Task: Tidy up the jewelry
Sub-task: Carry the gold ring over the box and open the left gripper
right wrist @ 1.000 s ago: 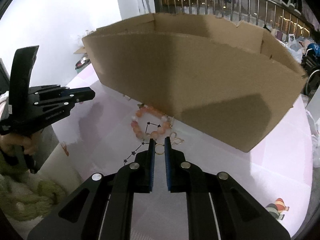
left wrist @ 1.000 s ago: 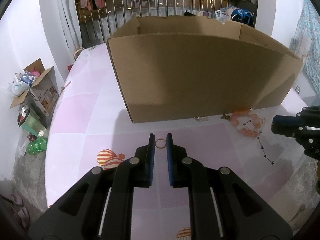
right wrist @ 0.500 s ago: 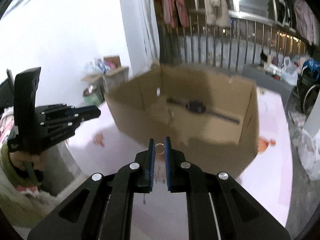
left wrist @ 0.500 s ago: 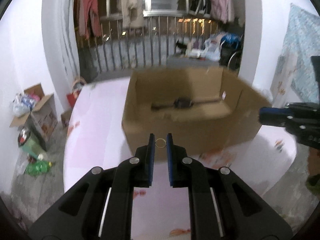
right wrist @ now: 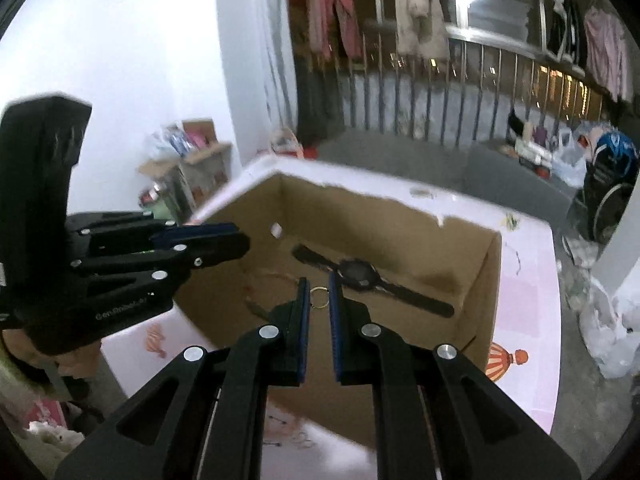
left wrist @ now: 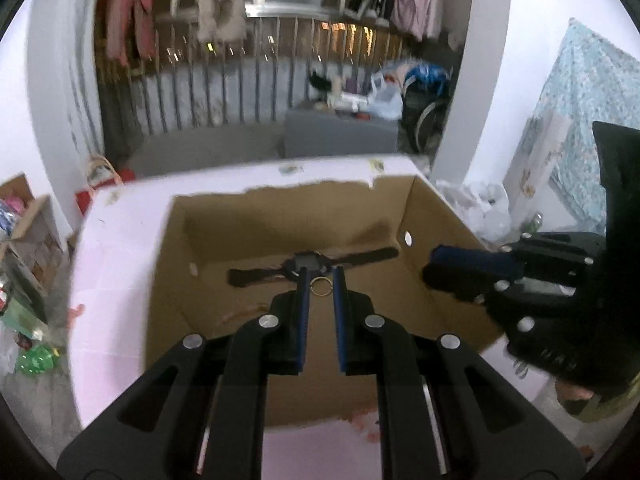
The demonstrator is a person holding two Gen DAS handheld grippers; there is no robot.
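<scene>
An open cardboard box [left wrist: 168, 264] [right wrist: 488, 304] stands on the pink table, with a black wristwatch [left wrist: 308, 262] [right wrist: 360, 274] lying on its floor. My left gripper [left wrist: 321, 284] hangs above the box's inside, shut on a small gold ring [left wrist: 321, 286]. My right gripper [right wrist: 319, 294] is also over the box, shut on another small gold ring [right wrist: 319, 298]. In the left wrist view the right gripper [left wrist: 468, 270] reaches in from the right. In the right wrist view the left gripper [right wrist: 200, 242] comes in from the left. A thin chain or bangle [right wrist: 276, 280] lies on the box floor, blurred.
The pink patterned table [left wrist: 108, 280] [right wrist: 524, 304] carries the box. Some pink beads [left wrist: 360, 420] lie in front of the box, blurred. Beyond are a metal railing [left wrist: 224, 88], hanging clothes, a small cardboard box [left wrist: 24, 232] and bags [right wrist: 612, 332] on the floor.
Both grippers have risen from the table in front of the box to above its open top, each carrying its ring. The box's inside and the watch have come into view.
</scene>
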